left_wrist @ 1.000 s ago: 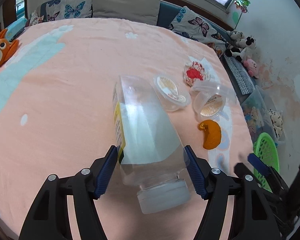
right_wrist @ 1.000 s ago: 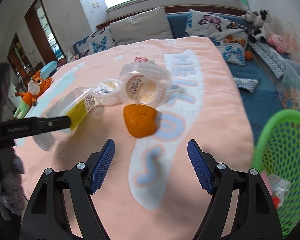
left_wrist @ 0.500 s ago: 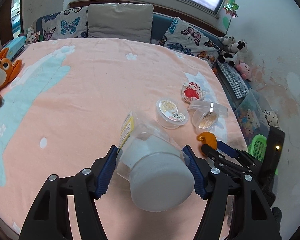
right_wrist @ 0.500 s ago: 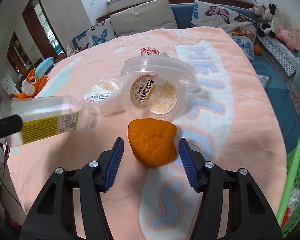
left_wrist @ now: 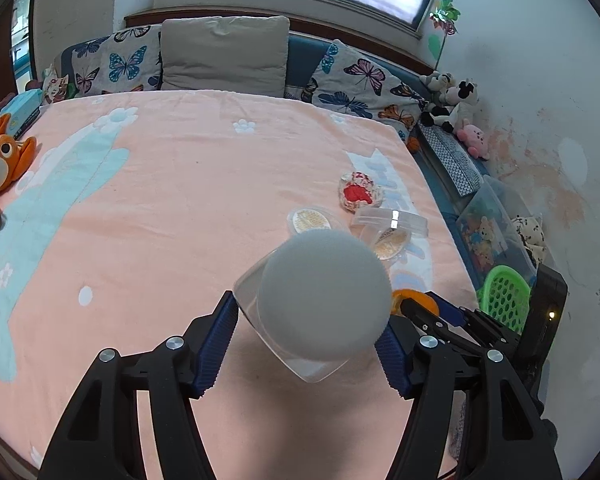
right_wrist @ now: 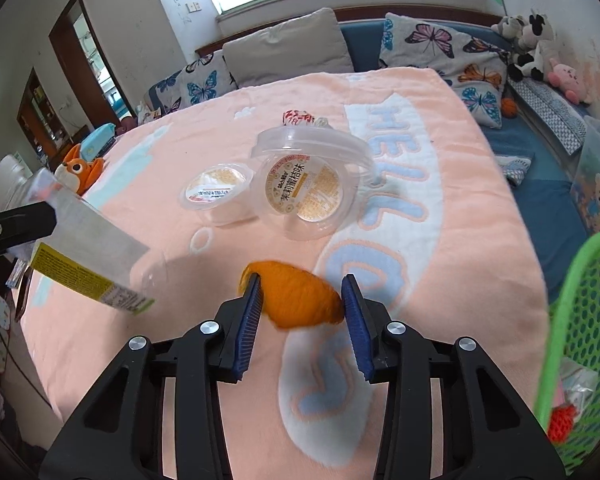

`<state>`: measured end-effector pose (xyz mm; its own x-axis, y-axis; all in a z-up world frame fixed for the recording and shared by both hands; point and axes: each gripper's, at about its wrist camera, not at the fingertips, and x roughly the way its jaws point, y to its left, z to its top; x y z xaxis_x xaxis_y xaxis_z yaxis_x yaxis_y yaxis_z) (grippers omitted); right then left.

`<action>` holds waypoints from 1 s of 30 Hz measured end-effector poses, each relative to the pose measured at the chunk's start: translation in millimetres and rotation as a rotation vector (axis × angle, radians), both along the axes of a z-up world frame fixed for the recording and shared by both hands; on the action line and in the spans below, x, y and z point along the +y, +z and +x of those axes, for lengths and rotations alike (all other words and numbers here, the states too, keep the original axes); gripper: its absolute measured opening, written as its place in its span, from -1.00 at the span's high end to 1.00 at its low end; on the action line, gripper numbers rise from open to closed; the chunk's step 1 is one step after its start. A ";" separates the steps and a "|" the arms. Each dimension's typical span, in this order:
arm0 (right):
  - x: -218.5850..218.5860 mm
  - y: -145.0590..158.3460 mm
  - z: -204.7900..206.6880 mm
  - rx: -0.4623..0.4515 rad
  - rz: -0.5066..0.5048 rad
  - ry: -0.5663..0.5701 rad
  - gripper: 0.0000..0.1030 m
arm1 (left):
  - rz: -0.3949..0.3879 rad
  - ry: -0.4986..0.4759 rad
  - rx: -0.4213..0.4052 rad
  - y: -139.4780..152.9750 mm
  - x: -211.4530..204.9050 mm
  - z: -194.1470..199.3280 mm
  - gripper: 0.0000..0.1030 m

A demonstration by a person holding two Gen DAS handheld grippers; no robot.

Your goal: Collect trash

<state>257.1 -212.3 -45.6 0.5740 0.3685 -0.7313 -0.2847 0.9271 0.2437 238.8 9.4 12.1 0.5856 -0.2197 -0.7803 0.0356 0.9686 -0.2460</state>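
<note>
My left gripper is shut on a clear plastic bottle and holds it off the pink blanket, white cap towards the camera. The right wrist view shows the same bottle at the left, yellow label down. An orange peel lies on the blanket between the blue pads of my right gripper. Its jaws are closing, and both pads touch the peel's sides. In the left wrist view the peel peeks out beside the bottle, with the right gripper's fingers around it.
Two clear plastic cups and a red-and-white wrapper lie beyond the peel. A green mesh basket holding some trash stands off the bed's right edge. An orange stuffed toy lies far left; pillows line the back.
The left gripper lifted the bottle off the blanket and tipped its cap towards the camera. The right gripper moved forward to the orange peel and narrowed its jaws onto it.
</note>
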 end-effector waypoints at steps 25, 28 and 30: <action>-72.3 21.0 -80.3 -0.062 -0.001 -0.123 0.79 | -0.018 -0.181 -0.037 30.0 -82.6 -8.9 -0.20; -73.0 23.1 -74.6 -0.044 0.043 -0.119 0.72 | -0.025 -0.179 -0.044 34.5 -83.4 -6.7 -0.20; -68.7 24.5 -68.7 -0.042 0.056 -0.111 0.57 | -0.023 -0.179 -0.053 38.6 -83.1 -7.6 -0.20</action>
